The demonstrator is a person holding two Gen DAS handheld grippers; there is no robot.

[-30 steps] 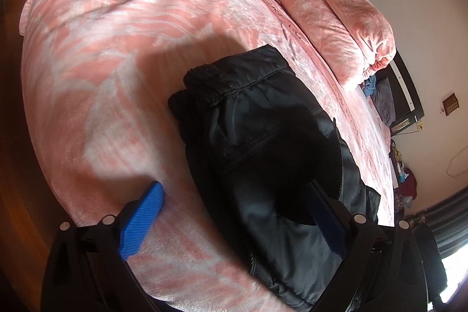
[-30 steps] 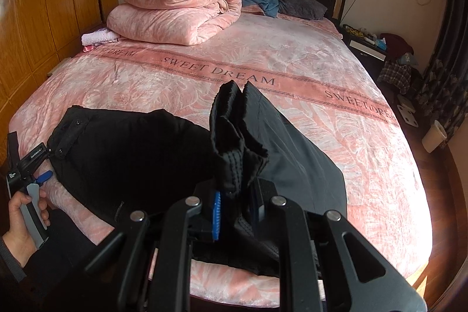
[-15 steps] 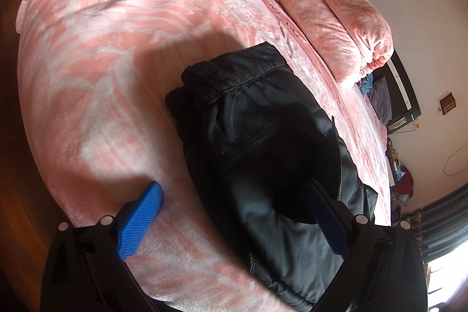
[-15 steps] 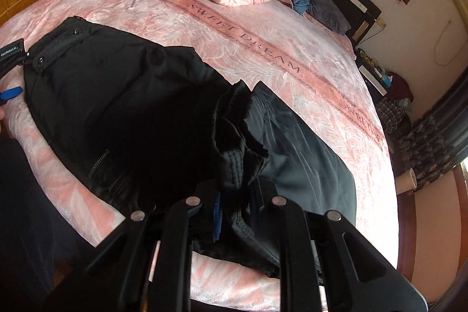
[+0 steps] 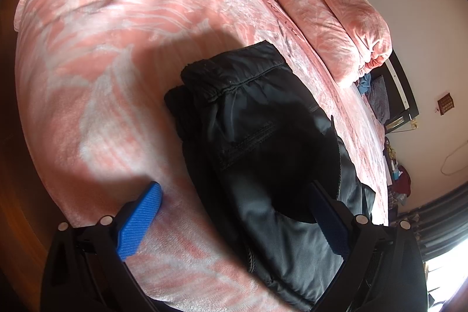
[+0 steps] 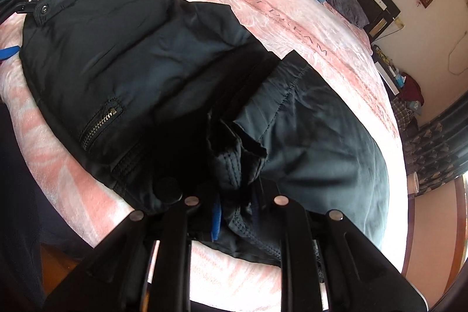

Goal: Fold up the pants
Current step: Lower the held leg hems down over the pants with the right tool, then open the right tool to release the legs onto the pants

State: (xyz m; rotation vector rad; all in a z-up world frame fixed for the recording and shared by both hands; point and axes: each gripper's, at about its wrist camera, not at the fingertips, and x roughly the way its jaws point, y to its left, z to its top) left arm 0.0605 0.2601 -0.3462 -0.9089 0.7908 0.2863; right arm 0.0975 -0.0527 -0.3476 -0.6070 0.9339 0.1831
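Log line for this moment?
right gripper: shut on pants leg hem | left gripper: open, at waistband | bed: pants half-folded

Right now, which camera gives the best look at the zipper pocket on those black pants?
The right wrist view: the zipper pocket on the black pants sits open to the camera, metal teeth sharp. The left wrist view shows the pants' gathered waistband and a stitched seam, but no zipper teeth.

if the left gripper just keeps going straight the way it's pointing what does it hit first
Most likely the pants. The open left gripper points along them toward the waistband, its fingers astride that end, so the black fabric lies first in line. Depth is unclear; it could skim over and meet the bed beyond.
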